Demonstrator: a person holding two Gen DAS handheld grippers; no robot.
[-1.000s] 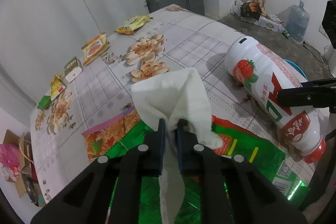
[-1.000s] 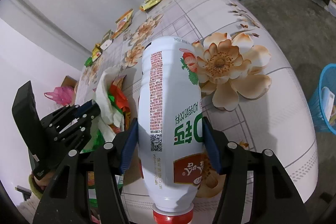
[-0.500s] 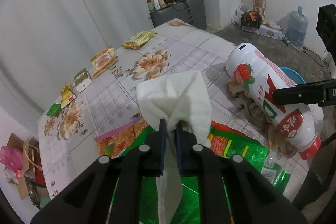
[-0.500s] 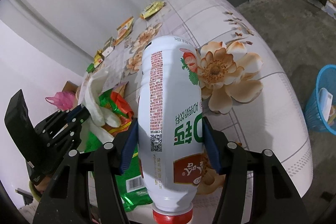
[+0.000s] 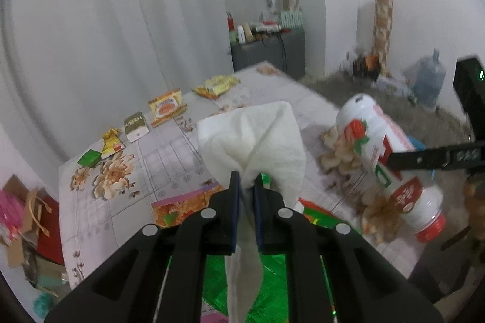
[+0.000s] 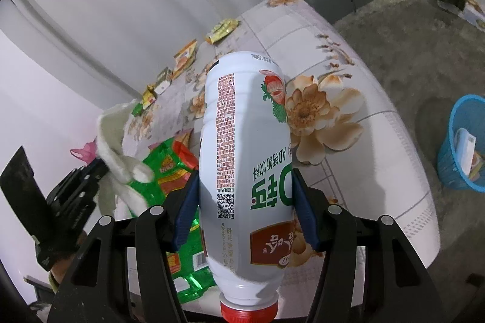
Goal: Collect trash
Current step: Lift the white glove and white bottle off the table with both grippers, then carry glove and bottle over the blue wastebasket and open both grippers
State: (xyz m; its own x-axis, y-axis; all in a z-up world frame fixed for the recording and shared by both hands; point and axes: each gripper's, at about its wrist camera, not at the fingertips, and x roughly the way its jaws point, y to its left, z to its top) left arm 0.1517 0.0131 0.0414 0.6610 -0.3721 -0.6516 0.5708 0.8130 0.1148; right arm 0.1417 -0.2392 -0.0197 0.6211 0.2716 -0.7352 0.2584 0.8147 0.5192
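My left gripper [image 5: 245, 182] is shut on a crumpled white paper napkin [image 5: 251, 141], which fans out above the fingertips and hangs down between the fingers, lifted off the table. My right gripper [image 6: 245, 183] is shut on a large white drink bottle [image 6: 245, 159] with a red cap and a strawberry picture, its cap end toward the camera. That bottle [image 5: 382, 159] shows at the right of the left wrist view, and the napkin [image 6: 116, 153] at the left of the right wrist view. A green and red snack bag [image 6: 169, 168] lies flat on the table below both.
The table's flowered cloth [image 6: 357, 141] carries several small wrappers and cartons [image 5: 165, 108] along its far edge by a white curtain. A blue basket [image 6: 463, 144] holding trash stands on the floor at the right. A grey cabinet [image 5: 269, 50] and a water jug [image 5: 429, 80] stand beyond.
Both grippers have risen from the table with their loads. The napkin and the bottle sit higher over the cloth, and more of the table and room shows.
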